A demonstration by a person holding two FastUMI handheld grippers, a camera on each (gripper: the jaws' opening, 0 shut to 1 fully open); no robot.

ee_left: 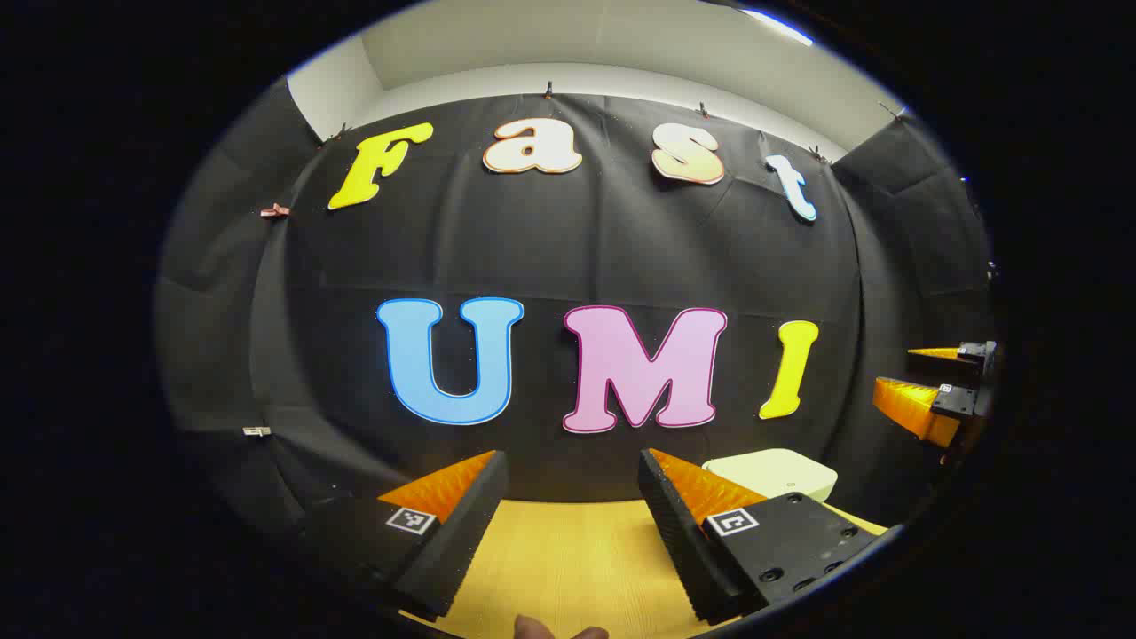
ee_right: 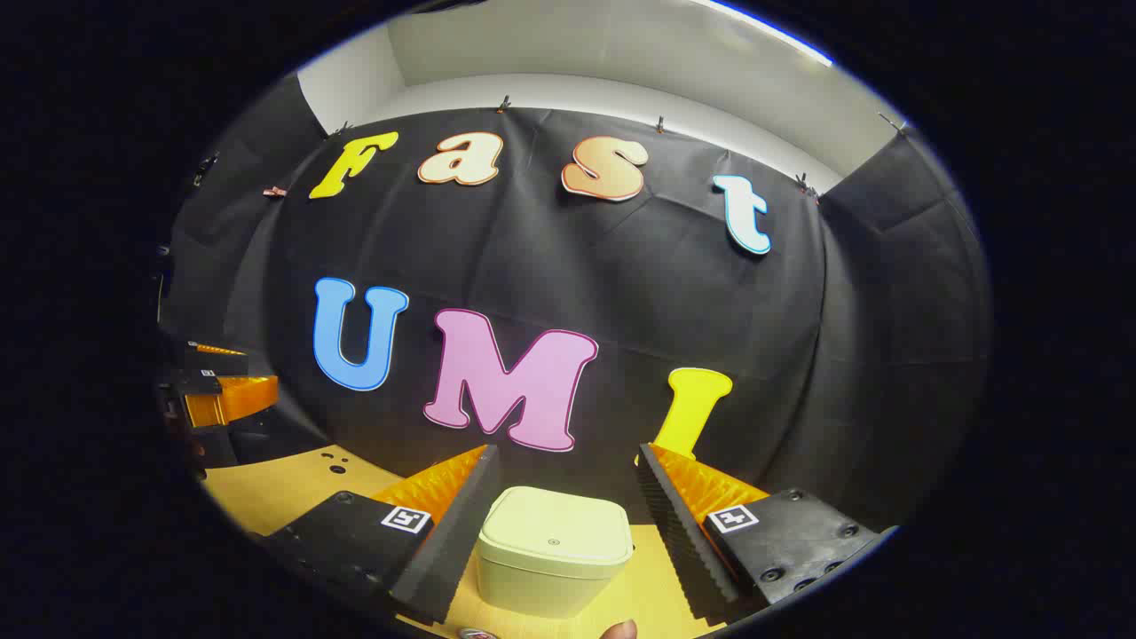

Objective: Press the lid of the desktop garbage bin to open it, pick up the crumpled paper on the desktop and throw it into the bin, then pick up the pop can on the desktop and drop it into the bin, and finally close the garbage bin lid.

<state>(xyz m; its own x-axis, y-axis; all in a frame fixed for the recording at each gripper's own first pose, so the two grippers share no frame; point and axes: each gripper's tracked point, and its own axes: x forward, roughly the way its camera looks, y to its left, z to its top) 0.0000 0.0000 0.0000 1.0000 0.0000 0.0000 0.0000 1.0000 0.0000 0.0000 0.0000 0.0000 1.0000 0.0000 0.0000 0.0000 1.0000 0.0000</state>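
Both grippers are held up off the wooden desktop [ee_left: 568, 559], aimed at the booth's black back wall. Starting at the left, the left gripper [ee_left: 572, 470] has its two fingers spread wide with nothing between them — bare tabletop shows through the gap in the left gripper view. Just past its right-hand finger in that view sits the pale, cream-coloured garbage bin [ee_left: 770, 472], lid shut, standing on the desk close to the wall; the finger hides its near corner. Farther right again, at the edge of the same view, the right gripper [ee_left: 919, 377] floats well above the desk, its fingers parted too. From the right gripper view the bin [ee_right: 555, 548] stands squarely ahead, framed in the gap between the fingers of the right gripper [ee_right: 565, 466], which are spread wider than the bin and do not touch it — its flat lid [ee_right: 557, 524] is down, with a small dot near the front edge. A fingertip [ee_right: 619, 630] pokes in at the bottom edge of that view, beside a small metallic rim I cannot make out. At that view's left edge, the left gripper [ee_right: 232, 377] hangs above the desk.
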